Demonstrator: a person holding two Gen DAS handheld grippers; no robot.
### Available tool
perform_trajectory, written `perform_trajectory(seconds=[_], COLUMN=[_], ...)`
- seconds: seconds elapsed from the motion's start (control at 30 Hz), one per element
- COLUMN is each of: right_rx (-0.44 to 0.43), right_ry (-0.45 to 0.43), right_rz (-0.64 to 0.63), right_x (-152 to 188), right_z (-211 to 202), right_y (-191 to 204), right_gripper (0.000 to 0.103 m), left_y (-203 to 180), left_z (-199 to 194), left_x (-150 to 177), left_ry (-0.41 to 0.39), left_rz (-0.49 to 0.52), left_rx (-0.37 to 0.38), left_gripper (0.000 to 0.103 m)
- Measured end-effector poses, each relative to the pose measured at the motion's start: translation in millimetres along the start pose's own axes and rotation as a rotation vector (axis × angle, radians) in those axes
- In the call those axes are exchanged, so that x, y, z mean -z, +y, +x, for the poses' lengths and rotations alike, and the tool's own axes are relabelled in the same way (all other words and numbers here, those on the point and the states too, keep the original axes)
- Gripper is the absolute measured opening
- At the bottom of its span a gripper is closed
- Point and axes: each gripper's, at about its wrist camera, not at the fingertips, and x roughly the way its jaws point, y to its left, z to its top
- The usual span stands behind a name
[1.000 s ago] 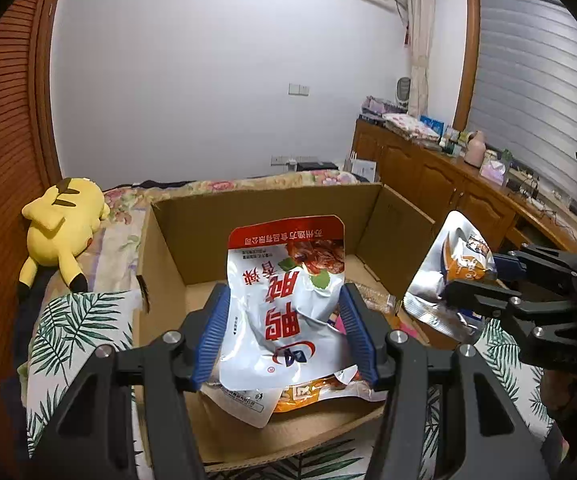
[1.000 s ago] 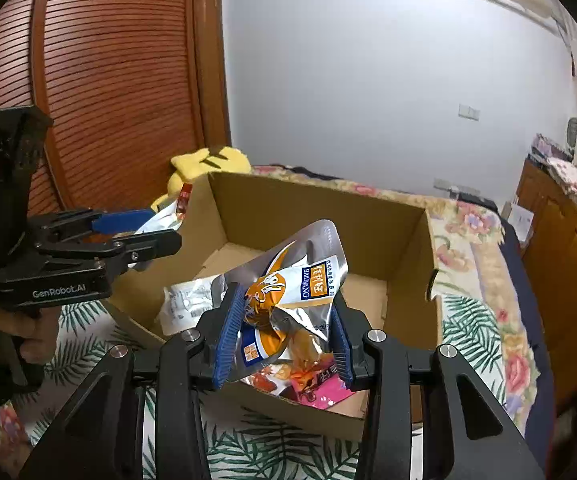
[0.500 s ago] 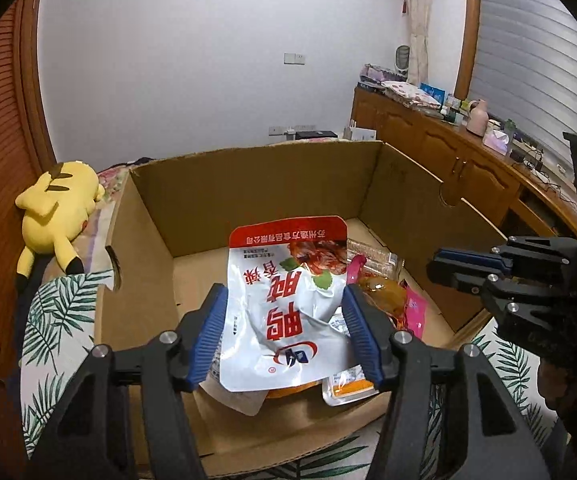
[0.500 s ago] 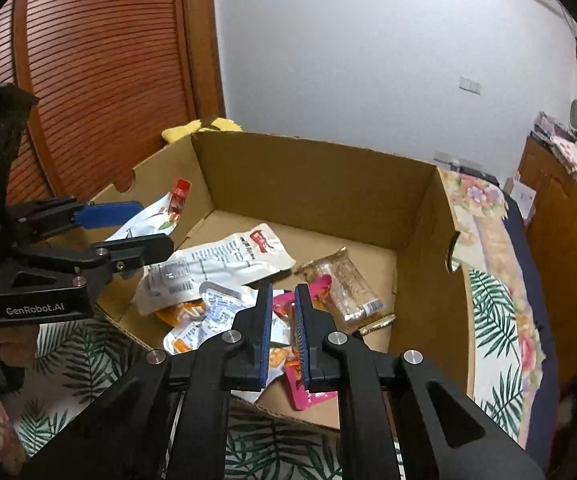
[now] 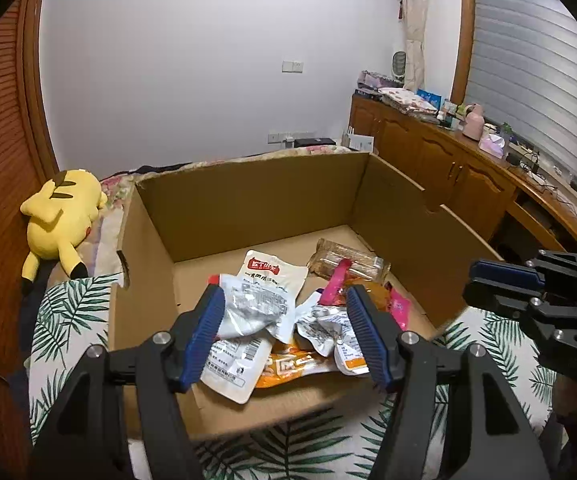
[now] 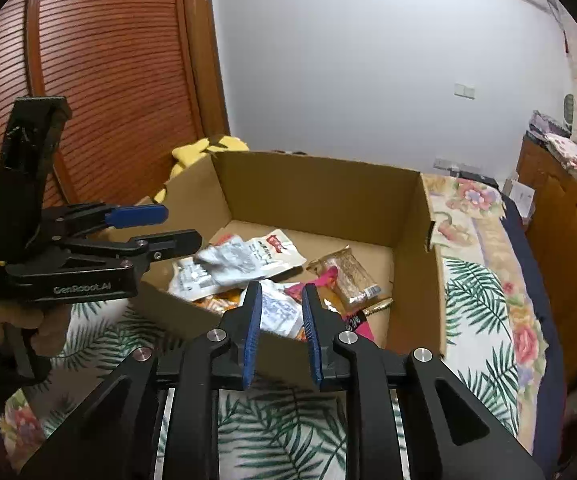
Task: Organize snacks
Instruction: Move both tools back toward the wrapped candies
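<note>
An open cardboard box (image 5: 248, 208) (image 6: 320, 192) sits on the bed and holds several snack packets. A white and silver pouch (image 5: 256, 300) (image 6: 224, 264) lies crumpled on the pile, blurred in the right wrist view. A white packet with a red label (image 5: 268, 276), an orange packet (image 5: 292, 368), a pink wrapper (image 5: 338, 280) and a clear biscuit pack (image 5: 348, 260) (image 6: 352, 276) lie around it. My left gripper (image 5: 284, 332) (image 6: 156, 228) is open and empty above the box's near side. My right gripper (image 6: 278, 320) (image 5: 500, 284) is partly open and empty at the box's edge.
A yellow plush toy (image 5: 60, 216) lies on the bed left of the box. A leaf-print cover (image 6: 284, 424) spreads under the box. Wooden cabinets (image 5: 448, 176) with clutter line the right wall. A wooden slatted door (image 6: 108, 80) stands on the left.
My left gripper opened and let go of the white red-topped pouch, which dropped onto the pile in the box. My right gripper, empty since half a second ago, opened slightly and drew back.
</note>
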Motion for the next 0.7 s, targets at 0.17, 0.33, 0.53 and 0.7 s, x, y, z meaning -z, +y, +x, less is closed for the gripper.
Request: perform_trajectory(seconds=[0.17,0.33,0.53,0.7], right_rx=[0.001,0.001,0.011,0.017], right_ry=[-0.025,-0.032,-0.014,0.028], right_rz=[0.01,0.033,0.059,0.076], right_x=[10,33,71,106], right_z=[-29,-57,-83,-96], right_y=[6,9,10,11], right_gripper=[0.021,0.027,0.033,0.034], left_y=[-10,-25,-44,-59], left_z=[-27,-54,-76,-87], left_x=[7,27,60,87], left_ry=[-0.024,-0.027,-0.016,0.005], left_rz=[0.012,0.02,0.002,-0.018], left_rx=[0.006,0.015,0.037,0.069], left_gripper=[0.065,0.066,0.066,0.066])
